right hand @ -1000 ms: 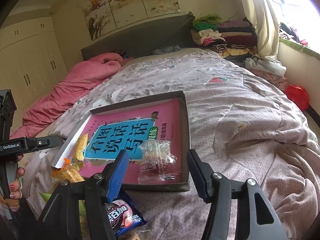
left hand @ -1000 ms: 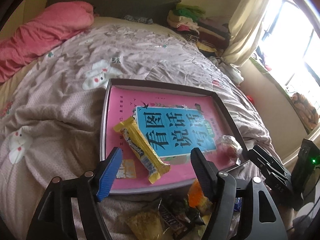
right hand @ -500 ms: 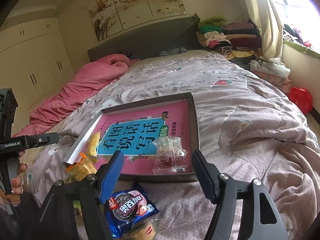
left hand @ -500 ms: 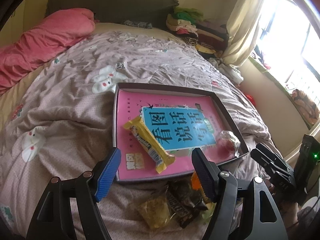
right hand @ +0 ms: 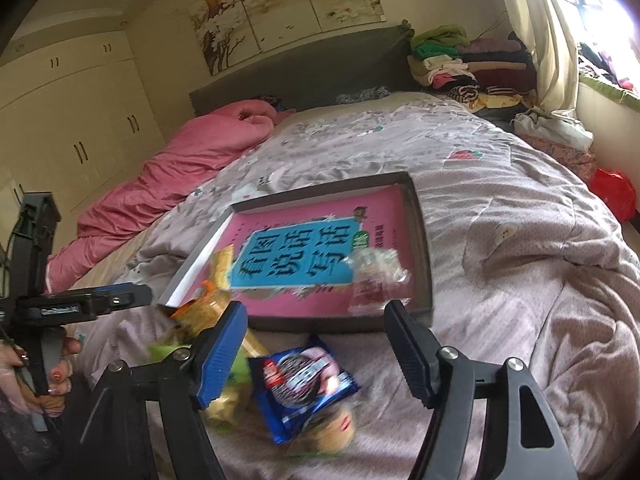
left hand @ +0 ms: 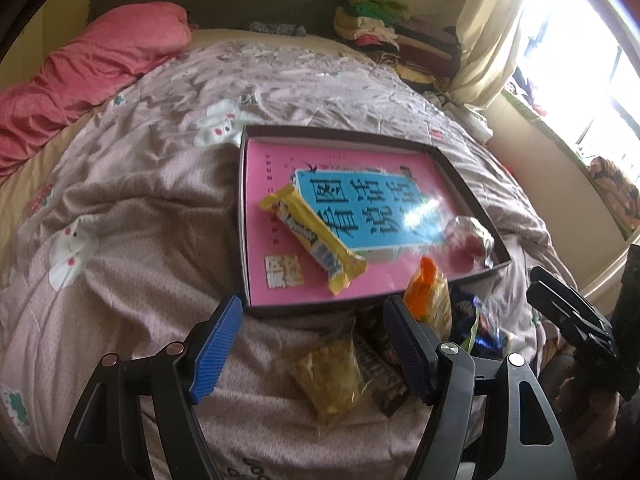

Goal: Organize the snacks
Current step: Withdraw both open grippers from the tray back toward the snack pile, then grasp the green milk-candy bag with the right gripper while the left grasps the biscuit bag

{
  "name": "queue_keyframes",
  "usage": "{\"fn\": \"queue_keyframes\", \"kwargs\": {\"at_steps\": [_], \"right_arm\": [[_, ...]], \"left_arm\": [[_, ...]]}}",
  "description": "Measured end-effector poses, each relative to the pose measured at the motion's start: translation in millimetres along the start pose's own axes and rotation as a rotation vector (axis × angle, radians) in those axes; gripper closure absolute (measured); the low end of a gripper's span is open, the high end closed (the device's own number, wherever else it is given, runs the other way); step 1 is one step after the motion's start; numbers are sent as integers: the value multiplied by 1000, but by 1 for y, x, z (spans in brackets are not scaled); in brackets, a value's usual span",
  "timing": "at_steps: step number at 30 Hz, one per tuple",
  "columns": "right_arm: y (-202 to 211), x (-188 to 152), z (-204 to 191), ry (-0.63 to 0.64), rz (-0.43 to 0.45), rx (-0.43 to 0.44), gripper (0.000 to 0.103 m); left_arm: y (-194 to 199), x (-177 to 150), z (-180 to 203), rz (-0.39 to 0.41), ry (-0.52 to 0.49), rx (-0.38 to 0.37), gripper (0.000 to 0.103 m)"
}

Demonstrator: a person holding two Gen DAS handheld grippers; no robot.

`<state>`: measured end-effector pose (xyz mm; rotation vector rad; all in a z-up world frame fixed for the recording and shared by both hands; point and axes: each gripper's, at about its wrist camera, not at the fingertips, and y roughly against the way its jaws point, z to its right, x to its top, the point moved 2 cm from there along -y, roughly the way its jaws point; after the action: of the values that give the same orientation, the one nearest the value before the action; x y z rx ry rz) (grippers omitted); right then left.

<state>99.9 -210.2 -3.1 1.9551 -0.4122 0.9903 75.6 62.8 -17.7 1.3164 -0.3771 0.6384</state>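
Hovering over the bed quilt (left hand: 132, 248), left gripper (left hand: 312, 344) jaws wide, nothing between them; right gripper (right hand: 316, 350) likewise wide and empty. Shallow dark cardboard tray (left hand: 241, 216) with pink liner holds a long yellow wrapped wafer bar (left hand: 310, 236) and a clear-wrapped red sweet (left hand: 472, 238). Loose snacks lie just beside its near edge: orange-topped packet (left hand: 430, 300), blue round-cookie pack (right hand: 304, 384).

Daylight from the blown-out window (left hand: 592, 92) glares; edges bend, nearest snacks (right hand: 304, 380) look perhaps motion-blurred.
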Motion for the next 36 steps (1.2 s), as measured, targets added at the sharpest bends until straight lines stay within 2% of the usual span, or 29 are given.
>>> {"fn": "queue_keyframes", "kwargs": {"at_steps": [7,17,28,36], "right_arm": [[2,-15,-25,23,-53,56,33],[-1,-28,-52,75,-101,94,33],[-13,-44,-67,107,-193,135,33],[-25,-52,-66,91,-238,134,33]], "left_arm": [[2,-9,0,-12,-4,7,28],[4,-21,2,-41,-17,12,28],[-5,-32,1,-96,-2,1,28],[-15,-39,5,-136,-1,-14,28]]}}
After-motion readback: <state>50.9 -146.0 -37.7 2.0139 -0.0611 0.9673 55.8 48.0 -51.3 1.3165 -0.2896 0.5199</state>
